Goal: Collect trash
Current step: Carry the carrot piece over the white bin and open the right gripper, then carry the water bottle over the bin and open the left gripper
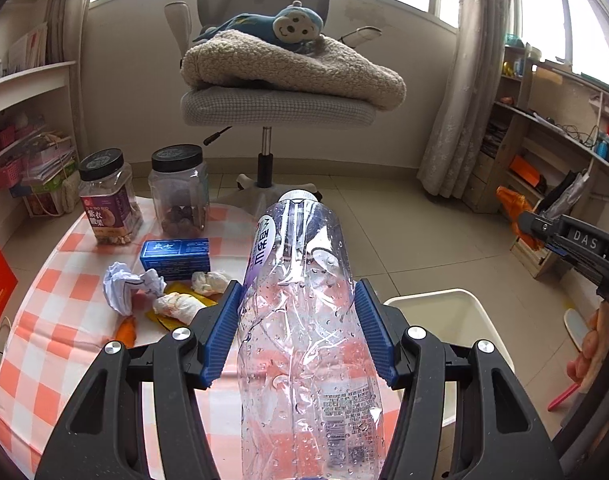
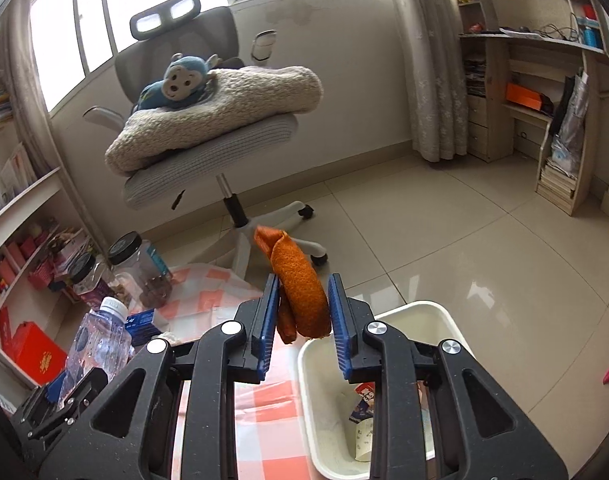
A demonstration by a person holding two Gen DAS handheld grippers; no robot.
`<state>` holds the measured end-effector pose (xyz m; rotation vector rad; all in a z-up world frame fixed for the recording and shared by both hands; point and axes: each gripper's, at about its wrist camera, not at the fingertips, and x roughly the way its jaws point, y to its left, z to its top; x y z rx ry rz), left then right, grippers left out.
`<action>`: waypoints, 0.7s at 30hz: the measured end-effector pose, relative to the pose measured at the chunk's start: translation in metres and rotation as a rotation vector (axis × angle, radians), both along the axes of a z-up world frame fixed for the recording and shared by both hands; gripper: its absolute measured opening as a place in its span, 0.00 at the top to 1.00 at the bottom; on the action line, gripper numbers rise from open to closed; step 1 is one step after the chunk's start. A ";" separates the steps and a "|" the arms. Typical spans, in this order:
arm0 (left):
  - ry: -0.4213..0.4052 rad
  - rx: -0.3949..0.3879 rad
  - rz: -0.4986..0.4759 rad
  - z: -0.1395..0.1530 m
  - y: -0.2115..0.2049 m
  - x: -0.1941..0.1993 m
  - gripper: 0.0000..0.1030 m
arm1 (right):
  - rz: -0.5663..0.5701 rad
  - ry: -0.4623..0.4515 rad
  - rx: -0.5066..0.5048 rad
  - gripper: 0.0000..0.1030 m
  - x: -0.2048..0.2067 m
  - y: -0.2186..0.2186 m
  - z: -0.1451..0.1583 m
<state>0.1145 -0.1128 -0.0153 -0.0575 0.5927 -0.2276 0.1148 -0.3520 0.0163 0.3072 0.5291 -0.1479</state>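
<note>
The left gripper [image 1: 300, 320] clamps a crumpled clear plastic bottle [image 1: 304, 320] above the checked tablecloth [image 1: 44, 320], beside the white bin [image 2: 388, 316]. The right gripper [image 2: 302, 312] holds a piece of orange peel [image 2: 304, 292] between its blue pads, just over the bin's rim.

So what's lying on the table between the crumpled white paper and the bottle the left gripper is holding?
In the left wrist view, two wadded tissues on a yellow wrapper lie between the crumpled paper and the bottle.
</note>
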 end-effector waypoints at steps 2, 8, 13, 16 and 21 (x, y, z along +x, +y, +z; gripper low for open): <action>0.000 0.004 -0.021 0.001 -0.012 0.000 0.45 | -0.033 0.004 0.008 0.65 -0.003 -0.014 0.002; 0.014 -0.006 -0.092 0.004 -0.053 0.002 0.45 | -0.191 -0.048 0.049 0.10 -0.022 -0.054 0.009; 0.023 -0.005 -0.146 0.005 -0.086 0.003 0.45 | -0.278 -0.084 0.104 0.07 -0.035 -0.083 0.013; 0.027 -0.006 -0.175 0.005 -0.102 0.003 0.45 | -0.305 -0.094 0.127 0.07 -0.041 -0.095 0.014; 0.052 -0.026 -0.218 0.005 -0.129 0.009 0.45 | -0.345 -0.115 0.150 0.07 -0.048 -0.107 0.017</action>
